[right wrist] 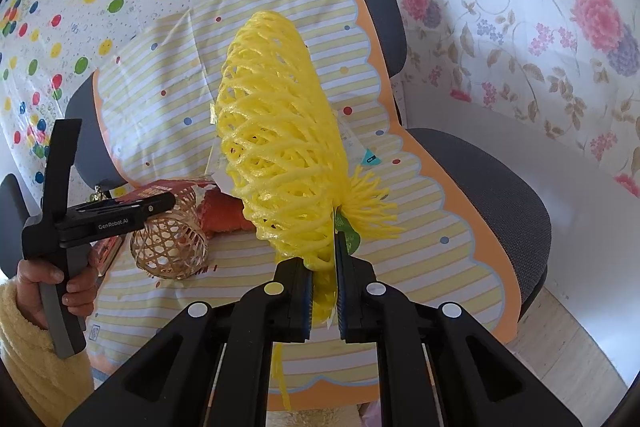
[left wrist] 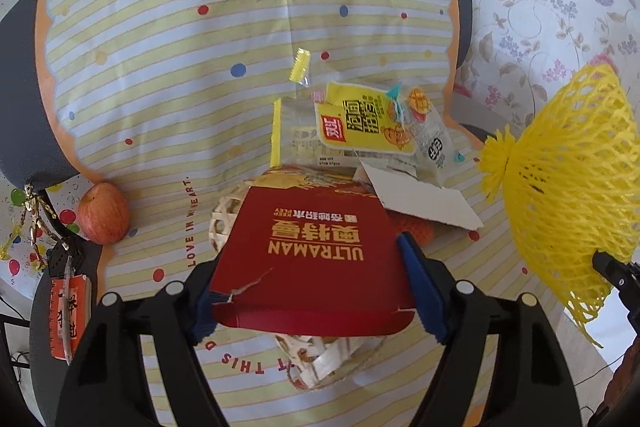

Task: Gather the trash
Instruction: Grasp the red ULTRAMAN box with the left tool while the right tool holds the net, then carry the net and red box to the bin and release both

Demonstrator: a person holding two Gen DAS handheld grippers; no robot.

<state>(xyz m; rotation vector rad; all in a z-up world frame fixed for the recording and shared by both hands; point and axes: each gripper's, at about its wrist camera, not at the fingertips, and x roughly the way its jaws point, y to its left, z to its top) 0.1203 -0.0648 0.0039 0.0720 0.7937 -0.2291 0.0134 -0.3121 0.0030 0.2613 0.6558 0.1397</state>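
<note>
Meanwhile, over a chair draped in a yellow-striped cloth [left wrist: 168, 39], the left gripper [left wrist: 308, 291] stands wide with a red card box [left wrist: 308, 259] between its blue pads [left wrist: 420, 287]; both pads sit against the box's edges, though whether they press on it cannot be told. That box, printed ULTRAMAN, lies tilted on top of a small woven basket [right wrist: 170, 247], which stands on the cloth. Just beyond the box lie a yellow snack packet [left wrist: 368, 123], clear wrappers [left wrist: 430, 139] and a torn piece of white card [left wrist: 424, 199], with a loose yellow strip [left wrist: 300, 65] a little farther off. An apple [left wrist: 103, 213] rests near the cloth's left edge, well apart from the litter.

Alongside, the right gripper [right wrist: 323, 291] is closed narrow on a yellow foam fruit net [right wrist: 280, 147], held up above the cloth with its tufted end [right wrist: 368, 195] pointing right. A hand [right wrist: 60, 287] in a fluffy yellow sleeve [right wrist: 28, 347] grips the left tool's handle. Balloon-print and flowered sheets hang behind.
</note>
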